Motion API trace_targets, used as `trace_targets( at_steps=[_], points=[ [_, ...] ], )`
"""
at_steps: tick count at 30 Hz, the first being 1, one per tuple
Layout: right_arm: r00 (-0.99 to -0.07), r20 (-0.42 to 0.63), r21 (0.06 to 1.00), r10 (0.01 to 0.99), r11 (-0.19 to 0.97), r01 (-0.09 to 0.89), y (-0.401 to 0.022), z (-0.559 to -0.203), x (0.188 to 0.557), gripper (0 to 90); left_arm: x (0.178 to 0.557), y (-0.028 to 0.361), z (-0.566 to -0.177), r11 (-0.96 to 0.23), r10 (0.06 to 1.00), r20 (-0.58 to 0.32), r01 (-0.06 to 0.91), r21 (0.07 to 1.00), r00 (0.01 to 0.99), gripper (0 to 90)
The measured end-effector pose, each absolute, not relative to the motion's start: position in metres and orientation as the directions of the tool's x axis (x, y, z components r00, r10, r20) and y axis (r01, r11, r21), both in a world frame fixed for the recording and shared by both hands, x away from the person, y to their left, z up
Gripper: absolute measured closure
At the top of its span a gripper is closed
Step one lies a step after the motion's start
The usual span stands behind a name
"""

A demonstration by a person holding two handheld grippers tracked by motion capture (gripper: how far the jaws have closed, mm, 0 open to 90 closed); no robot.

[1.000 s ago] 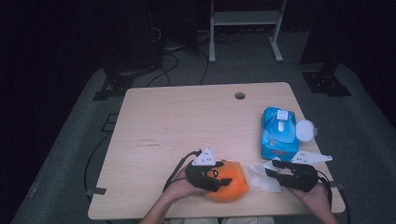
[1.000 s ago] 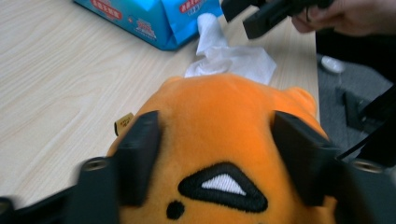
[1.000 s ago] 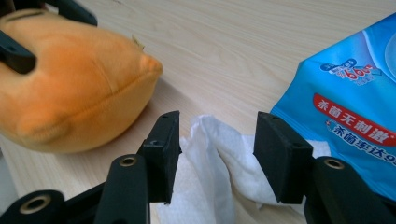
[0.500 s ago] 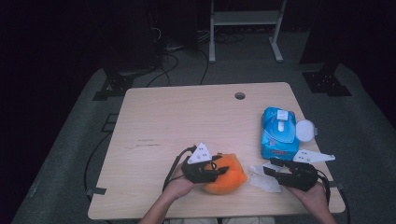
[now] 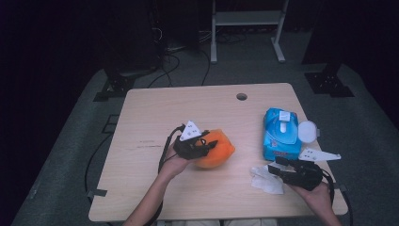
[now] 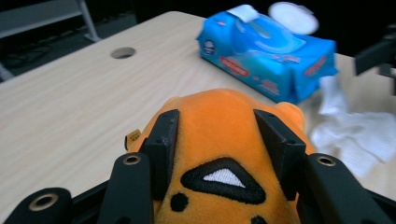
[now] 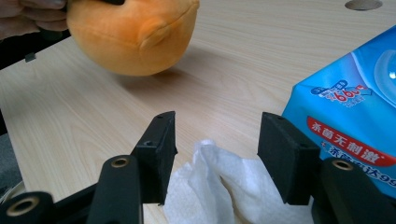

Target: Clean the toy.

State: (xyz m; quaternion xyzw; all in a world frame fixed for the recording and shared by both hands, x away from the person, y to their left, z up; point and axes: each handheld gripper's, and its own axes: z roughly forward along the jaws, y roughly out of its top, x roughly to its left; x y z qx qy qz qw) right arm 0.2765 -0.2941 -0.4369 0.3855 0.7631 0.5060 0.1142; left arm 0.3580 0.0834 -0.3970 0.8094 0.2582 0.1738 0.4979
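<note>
Left gripper [image 5: 207, 143], near middle of table: jaws clamped on either flank of orange plush [image 5: 217, 148], pads pressed into the fabric, as seen in the left gripper view [image 6: 219, 140]. Plush [image 6: 224, 126] held with embroidered black-and-white triangle and black spots facing the camera, a small yellow tag at its left edge. In the right gripper view, plush [image 7: 135, 35] raised a little off the wood, shadow beneath, fingers of the left hand [image 7: 28, 18] at far left.

Right gripper [image 5: 277, 169], near right corner: jaws partly apart, just been opening, pads clear of everything. White wipe [image 5: 266, 179] crumpled on the table, one peak poking up between the jaws in the right gripper view [image 7: 217, 144] without touching either pad; wipe [image 7: 210, 186] spread toward the near edge.

Blue wipe pack [image 5: 281, 134] just beyond the right gripper, far-right of the plush and apart from it, flip lid [image 5: 308, 131] swung open to the right, a white sheet [image 5: 283, 116] sticking up from its far end. Same pack [image 6: 268, 53] at far right in the left gripper view, and its printed side [image 7: 350, 116] just right of the right jaws.

Table [image 5: 155, 113]: pale wood, round cable hole [image 5: 242, 96] near far edge. Dark floor with cables and a white stand [image 5: 247, 21] farther off.
</note>
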Motion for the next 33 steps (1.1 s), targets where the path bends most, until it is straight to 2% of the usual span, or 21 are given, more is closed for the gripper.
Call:
trace_targets(
  at_steps=[11,18,24,33],
  points=[
    [-0.675,0.221,0.851,0.704,0.199,0.486,-0.290,-0.440,0.280,43.7,0.394,0.097,-0.411,-0.329,0.688,0.011,0.299,0.896,0.725,51.6],
    [-0.675,0.226,0.848,0.702,0.199,0.491,-0.291,-0.441,0.281,42.4,0.396,0.102,-0.423,-0.324,0.697,-0.009,0.325,0.888,0.717,48.7],
    [-0.675,0.225,0.848,0.703,0.200,0.491,-0.290,-0.441,0.280,41.5,0.394,0.101,-0.420,-0.331,0.697,-0.015,0.340,0.880,0.717,37.7],
    [-0.661,0.234,0.848,0.713,0.184,0.498,-0.294,-0.440,0.279,40.3,0.389,0.107,-0.406,-0.316,0.699,-0.023,0.338,0.887,0.715,26.9]
  ],
)
